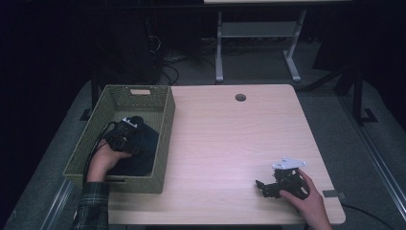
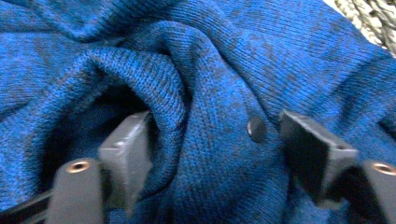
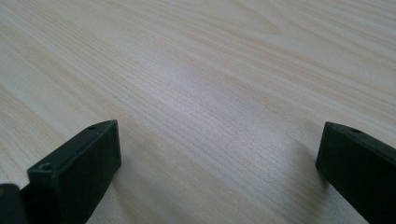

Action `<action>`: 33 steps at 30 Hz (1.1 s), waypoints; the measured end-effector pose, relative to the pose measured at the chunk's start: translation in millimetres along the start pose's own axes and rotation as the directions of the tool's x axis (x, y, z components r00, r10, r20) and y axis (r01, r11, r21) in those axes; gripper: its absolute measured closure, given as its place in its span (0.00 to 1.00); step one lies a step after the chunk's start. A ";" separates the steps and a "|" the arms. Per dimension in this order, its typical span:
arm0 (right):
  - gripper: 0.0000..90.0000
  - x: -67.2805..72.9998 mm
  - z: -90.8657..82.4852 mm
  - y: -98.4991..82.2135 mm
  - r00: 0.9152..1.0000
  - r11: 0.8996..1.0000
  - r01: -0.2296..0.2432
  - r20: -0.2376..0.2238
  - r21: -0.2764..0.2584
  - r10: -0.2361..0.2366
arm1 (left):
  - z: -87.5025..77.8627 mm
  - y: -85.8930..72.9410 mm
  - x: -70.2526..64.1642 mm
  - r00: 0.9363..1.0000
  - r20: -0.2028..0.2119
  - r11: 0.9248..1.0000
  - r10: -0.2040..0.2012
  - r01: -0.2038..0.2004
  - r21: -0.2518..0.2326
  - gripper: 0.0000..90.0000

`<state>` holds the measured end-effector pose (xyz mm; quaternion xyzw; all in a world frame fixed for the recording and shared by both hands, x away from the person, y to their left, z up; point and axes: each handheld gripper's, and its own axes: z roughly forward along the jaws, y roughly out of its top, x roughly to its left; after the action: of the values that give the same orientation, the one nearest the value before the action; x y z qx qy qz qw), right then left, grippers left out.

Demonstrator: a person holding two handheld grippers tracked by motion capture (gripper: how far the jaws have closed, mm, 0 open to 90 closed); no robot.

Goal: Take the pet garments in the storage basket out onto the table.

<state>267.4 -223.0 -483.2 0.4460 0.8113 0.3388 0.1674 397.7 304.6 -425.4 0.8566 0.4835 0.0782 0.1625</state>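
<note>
Wooden table under spread right gripper; left gripper spread over buttoned blue knit

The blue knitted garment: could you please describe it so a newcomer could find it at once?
Find the green woven basket at the table's left edge. The blue knitted garment lies crumpled inside, under the open left gripper. It is the sole soft thing there, bearing a dark button.

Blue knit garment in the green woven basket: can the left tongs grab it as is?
Probably yes. The left tongs are open, already down in the basket, jaws straddling a fold of the blue knit garment.
</note>
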 end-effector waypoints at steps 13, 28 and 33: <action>0.00 0.0 0.0 0.1 1.000 1.000 0.000 0.000 0.000 0.000 | -13.1 1.1 0.5 0.999 0.044 0.999 0.003 -0.002 -0.032 0.68; 0.00 0.0 0.0 0.1 1.000 1.000 0.000 0.000 0.000 0.000 | -61.5 -2.1 5.5 0.992 0.124 0.960 -0.027 0.060 -0.273 0.71; 0.00 0.0 0.0 0.0 1.000 1.000 0.000 0.000 0.000 0.000 | -77.2 -4.4 6.7 0.990 0.136 0.933 -0.028 0.075 -0.353 0.72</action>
<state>267.5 -222.9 -483.2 0.4461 0.8112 0.3389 0.1673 375.2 328.1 -354.9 0.8030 0.4721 0.1050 0.3484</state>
